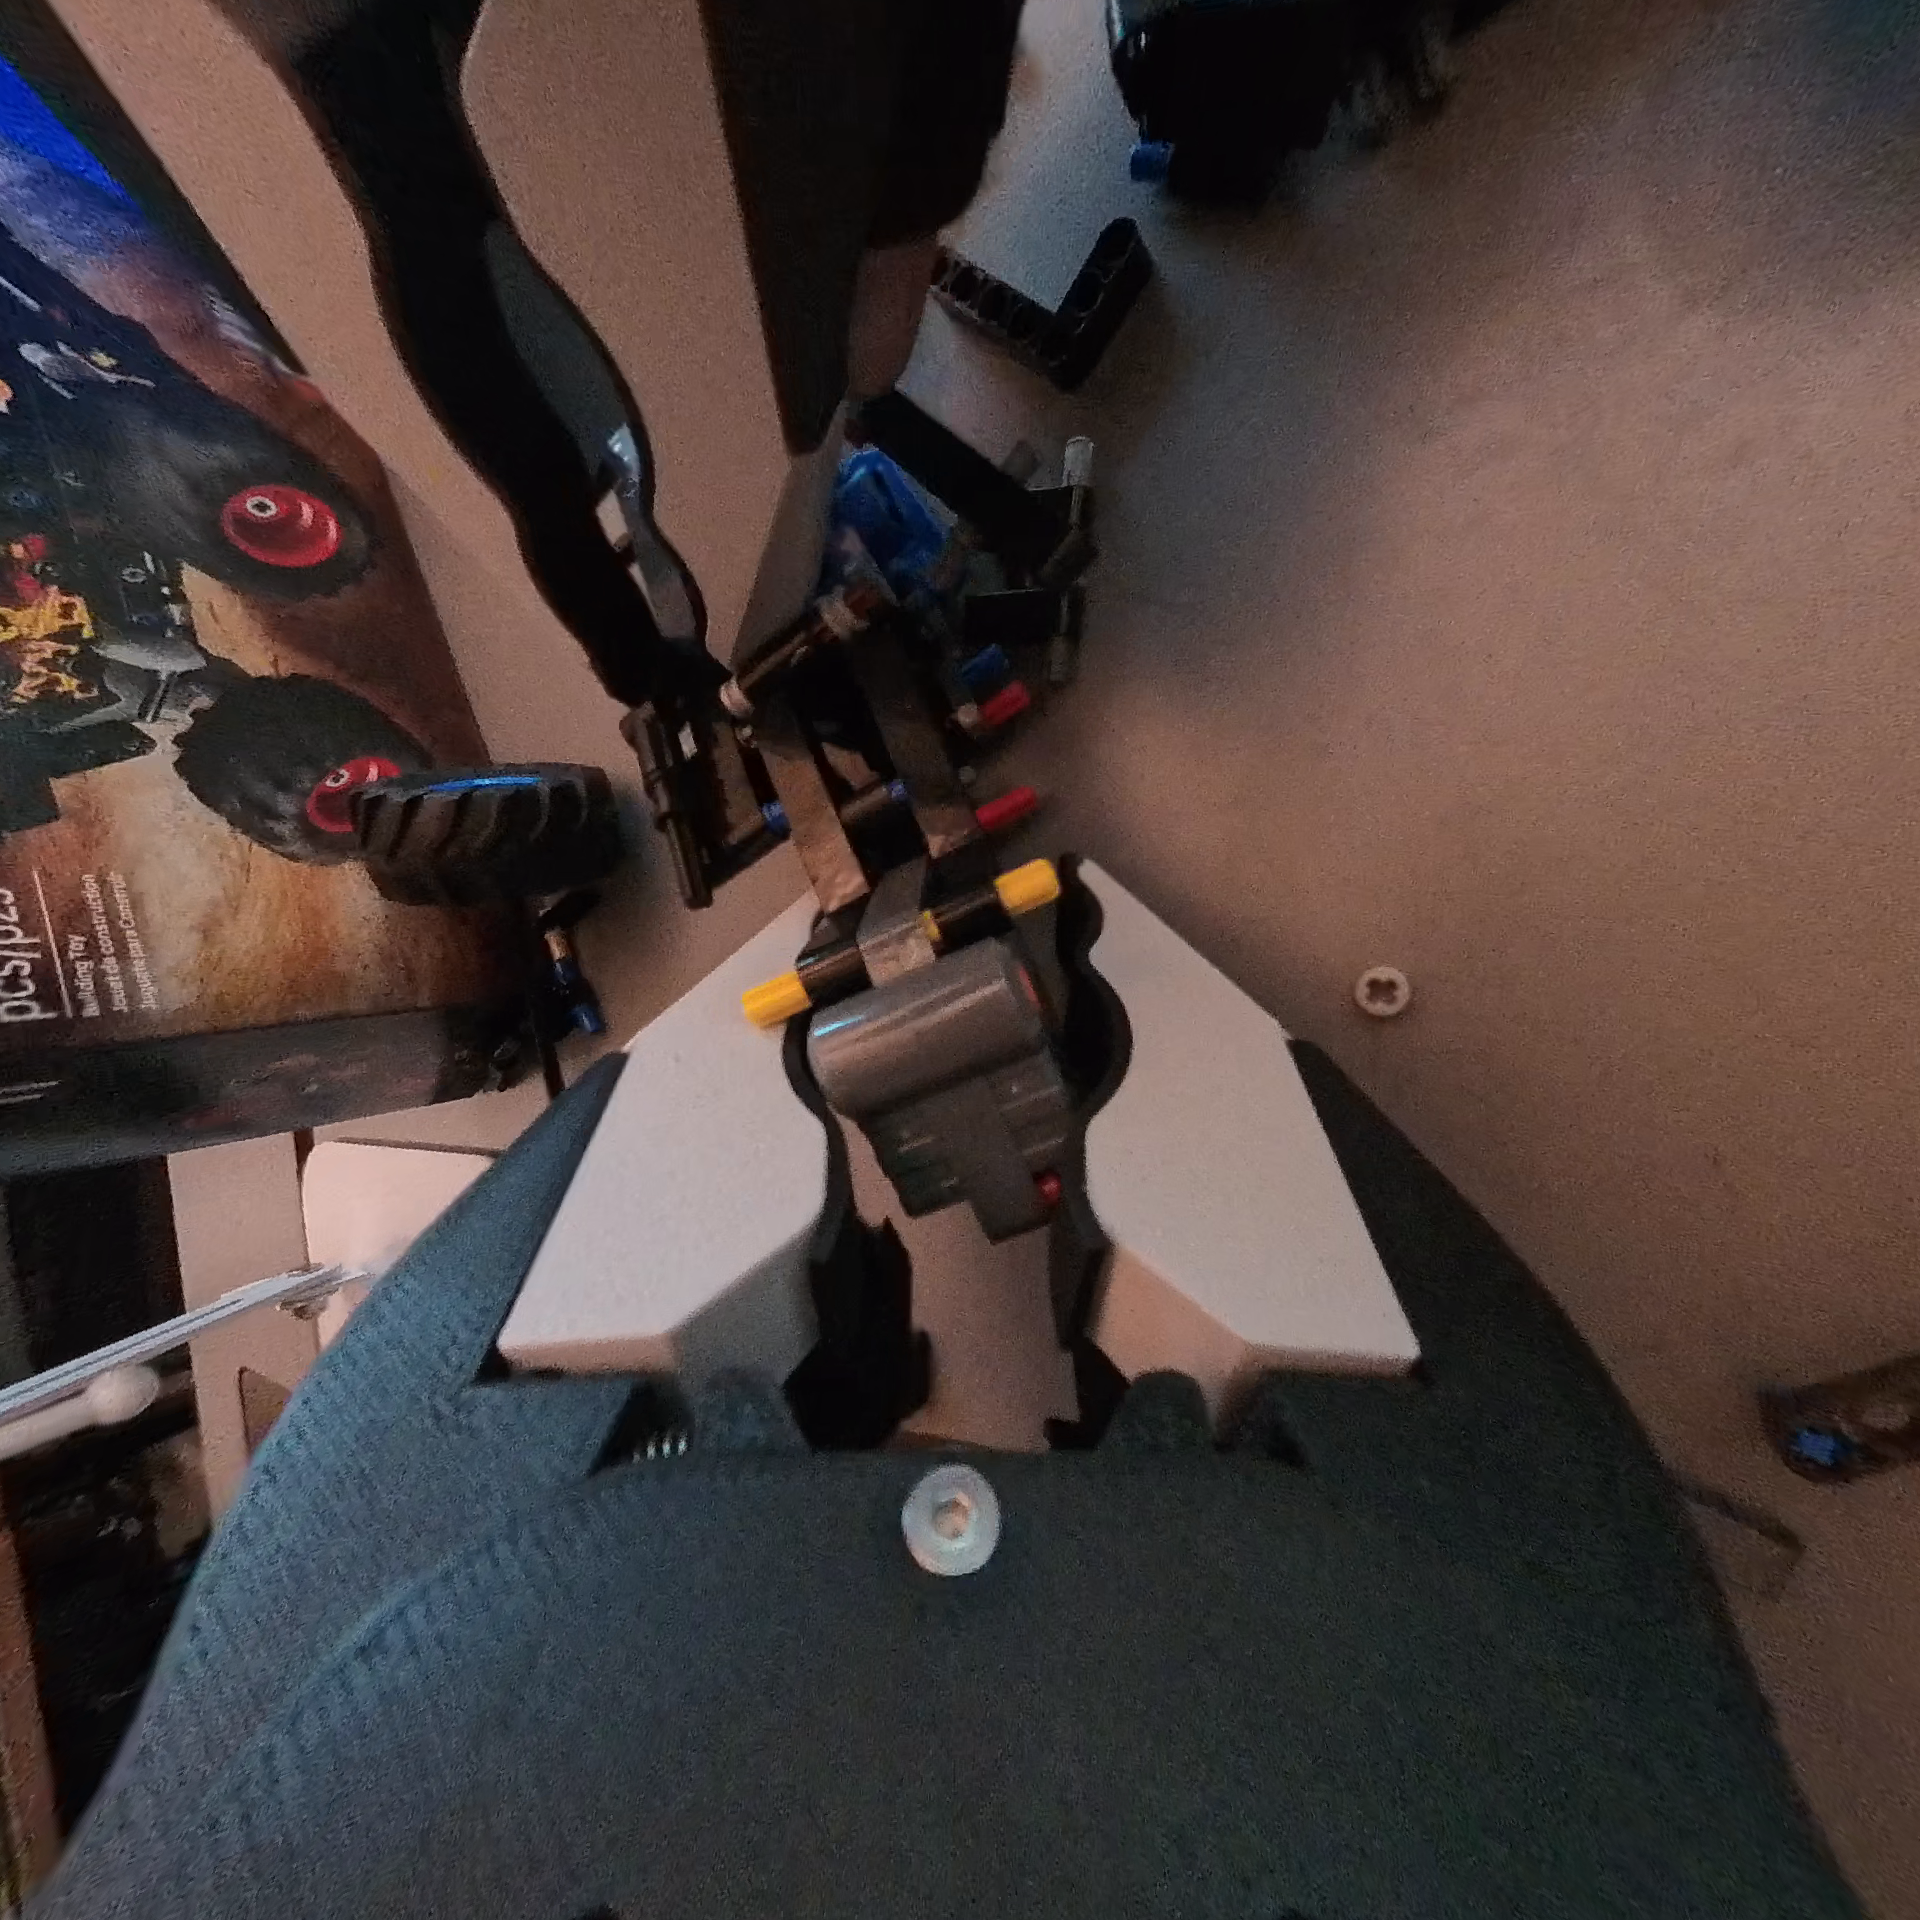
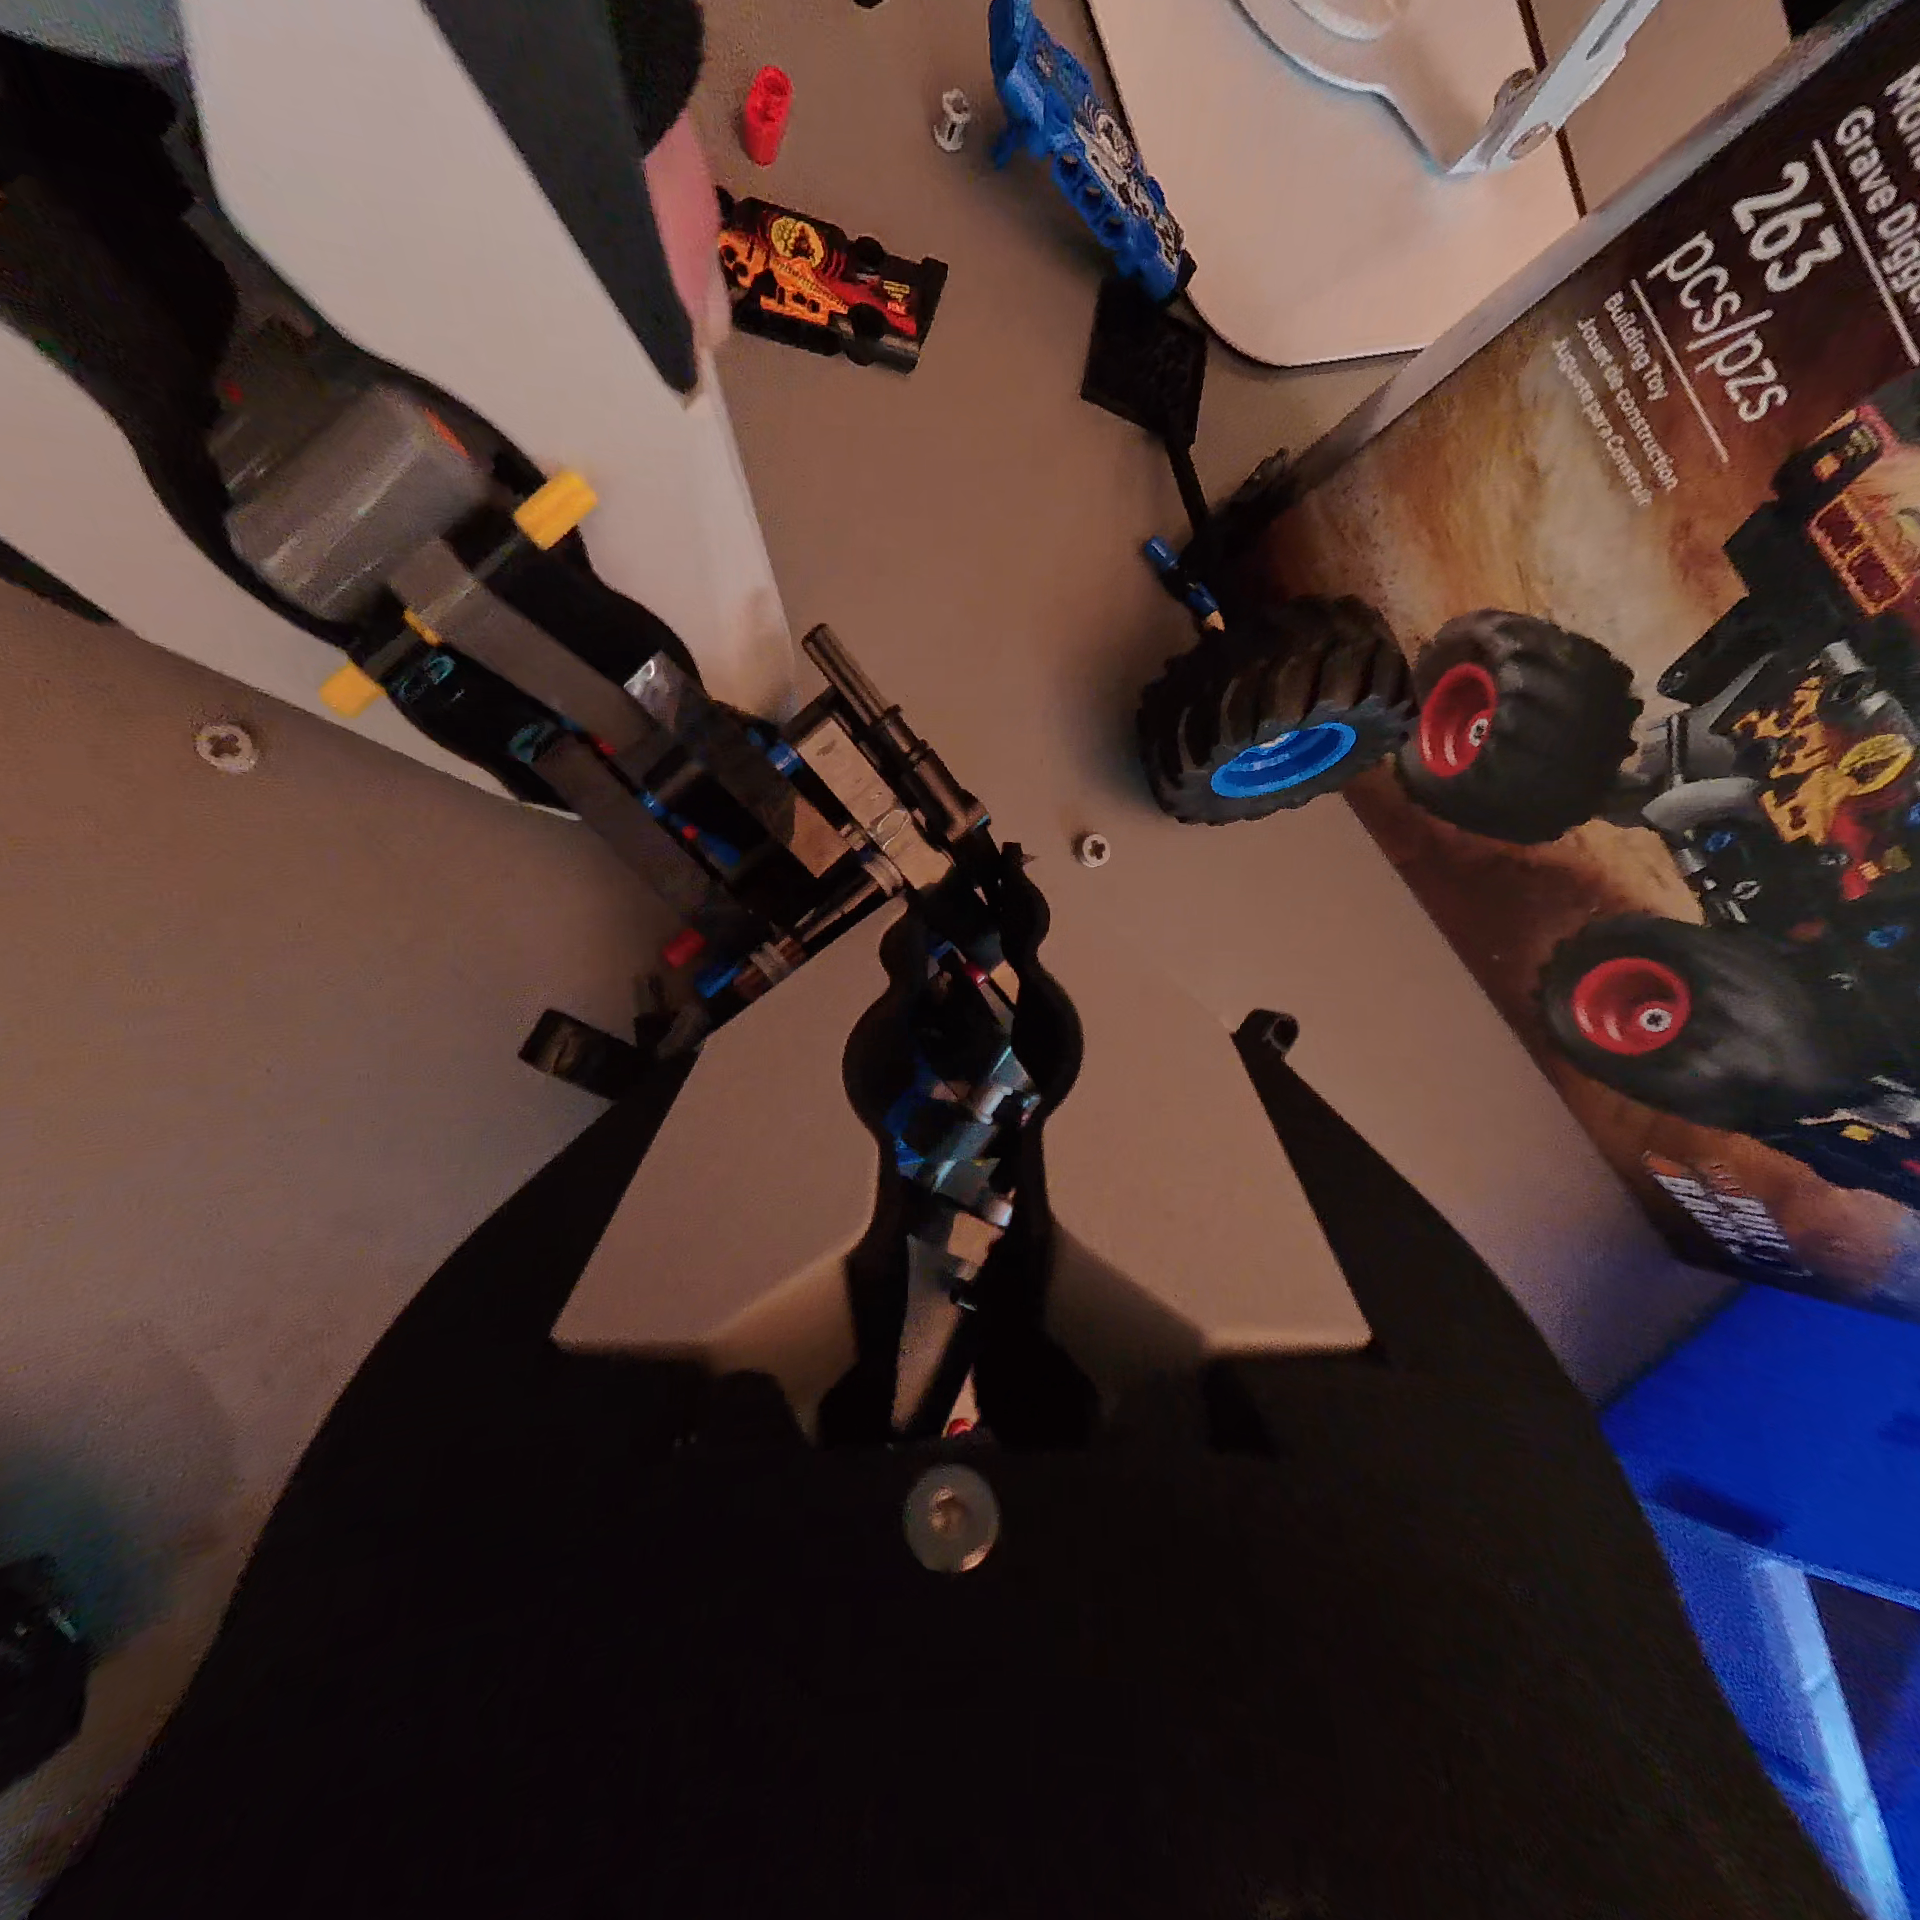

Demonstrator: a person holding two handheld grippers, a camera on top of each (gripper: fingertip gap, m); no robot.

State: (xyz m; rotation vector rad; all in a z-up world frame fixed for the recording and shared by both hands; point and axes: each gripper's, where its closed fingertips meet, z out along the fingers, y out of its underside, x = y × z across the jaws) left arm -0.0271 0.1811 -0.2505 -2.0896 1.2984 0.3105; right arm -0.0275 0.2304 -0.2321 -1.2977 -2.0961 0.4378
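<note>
Left wrist view, left gripper (image 1: 951, 1049): pinching the grey block end of a half-built toy chassis (image 1: 883, 810), its jaws closed against the block's sides so the frame sticks out forward, off the desk (image 1: 1507, 623).
Left wrist view, yellow axle (image 1: 902, 943): crosses just ahead of the fingertips, both yellow ends clear of them.
Left wrist view, far end: the right gripper (image 1: 717, 665) comes in from the far side and meets the chassis there, so the frame is carried at both ends.
Left wrist view, surroundings: a loose tyre (image 1: 488, 826) leans by the toy box (image 1: 208, 727) at left; a black L-beam (image 1: 1049, 301) lies beyond.
Right wrist view, right gripper (image 2: 961, 1039): pressed onto the dark, blue-pinned end of the chassis (image 2: 727, 821), the frame running away to the far left.
Right wrist view, left gripper (image 2: 343, 499): seen far left, clamping the grey block.
Right wrist view, desk (image 2: 935, 520): blue-hubbed tyre (image 2: 1273, 727) rests against the toy box (image 2: 1610, 675) at right; a flame-printed panel (image 2: 831, 286) and a blue panel (image 2: 1091, 156) lie well beyond.
</note>
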